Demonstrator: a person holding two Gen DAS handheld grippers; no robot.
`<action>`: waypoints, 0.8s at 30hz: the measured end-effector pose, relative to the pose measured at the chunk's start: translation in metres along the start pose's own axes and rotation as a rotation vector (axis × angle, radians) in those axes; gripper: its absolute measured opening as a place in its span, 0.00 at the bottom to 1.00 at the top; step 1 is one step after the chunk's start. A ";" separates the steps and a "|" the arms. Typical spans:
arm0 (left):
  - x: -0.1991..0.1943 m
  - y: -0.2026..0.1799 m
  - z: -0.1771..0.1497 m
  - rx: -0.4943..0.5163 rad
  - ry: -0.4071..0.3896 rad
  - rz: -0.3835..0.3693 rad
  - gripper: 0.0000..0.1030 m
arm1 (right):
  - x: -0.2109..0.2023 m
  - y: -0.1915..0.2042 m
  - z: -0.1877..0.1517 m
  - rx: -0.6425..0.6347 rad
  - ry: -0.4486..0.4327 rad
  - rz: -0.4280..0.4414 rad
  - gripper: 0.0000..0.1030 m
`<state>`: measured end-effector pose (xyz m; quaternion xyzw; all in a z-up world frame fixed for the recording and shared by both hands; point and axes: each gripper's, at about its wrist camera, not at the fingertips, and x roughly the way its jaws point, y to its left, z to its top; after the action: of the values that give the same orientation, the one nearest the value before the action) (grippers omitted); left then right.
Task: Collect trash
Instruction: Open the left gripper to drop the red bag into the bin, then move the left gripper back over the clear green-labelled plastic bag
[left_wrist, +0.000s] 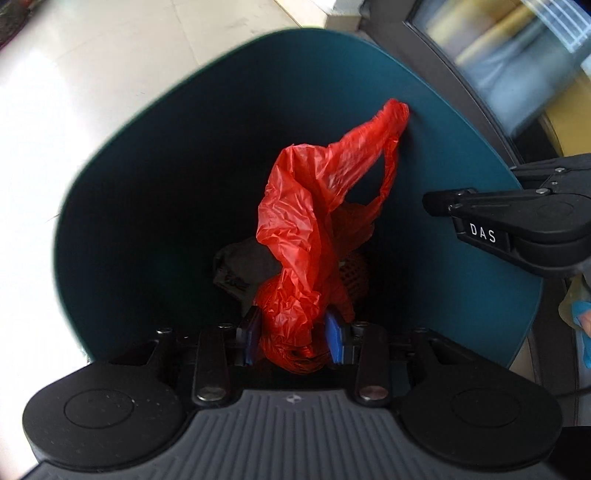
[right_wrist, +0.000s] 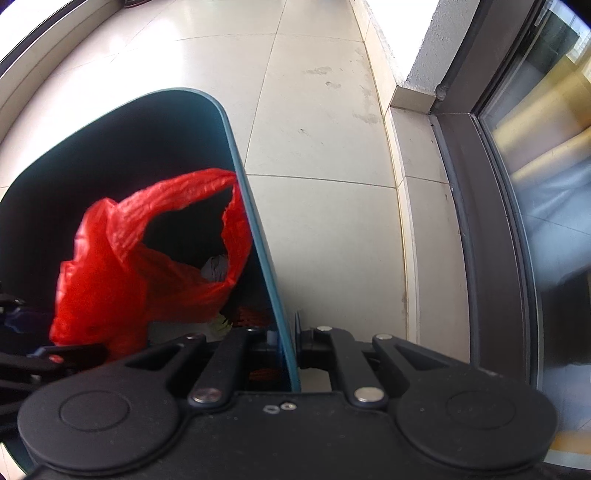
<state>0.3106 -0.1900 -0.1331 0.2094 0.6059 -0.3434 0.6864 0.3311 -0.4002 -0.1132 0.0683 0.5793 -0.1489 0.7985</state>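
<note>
Two views look down on pale floor tiles (right_wrist: 317, 122), the largest thing, filling the upper part of the right wrist frame. A dark window frame (right_wrist: 491, 221) runs down the right edge of that frame. On the floor stands a teal bin (left_wrist: 436, 280), taking up most of the left wrist frame and the left half of the other. Inside it a red plastic bag (left_wrist: 306, 229) rises from lower centre to upper right, one handle loop against the bin's right wall. Dark trash (left_wrist: 236, 269) lies beneath it. The left hand-held gripper (left_wrist: 293, 332) is clamped on the bag's bunched bottom, blue pads pressed into the plastic. The right hand-held gripper (right_wrist: 290, 338) pinches the bin's thin wall between its closed jaws.
</note>
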 end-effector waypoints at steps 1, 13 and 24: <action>0.003 0.001 0.002 0.001 0.015 -0.001 0.35 | 0.001 -0.001 0.000 0.003 0.004 0.000 0.06; 0.043 -0.006 0.017 -0.015 0.133 -0.038 0.57 | 0.009 -0.010 -0.001 0.022 0.018 0.010 0.06; -0.002 -0.014 0.014 0.024 0.018 -0.097 0.65 | 0.019 -0.021 -0.001 0.058 0.034 0.012 0.08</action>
<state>0.3096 -0.2091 -0.1264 0.1913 0.6175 -0.3814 0.6608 0.3292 -0.4227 -0.1300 0.0977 0.5880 -0.1595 0.7870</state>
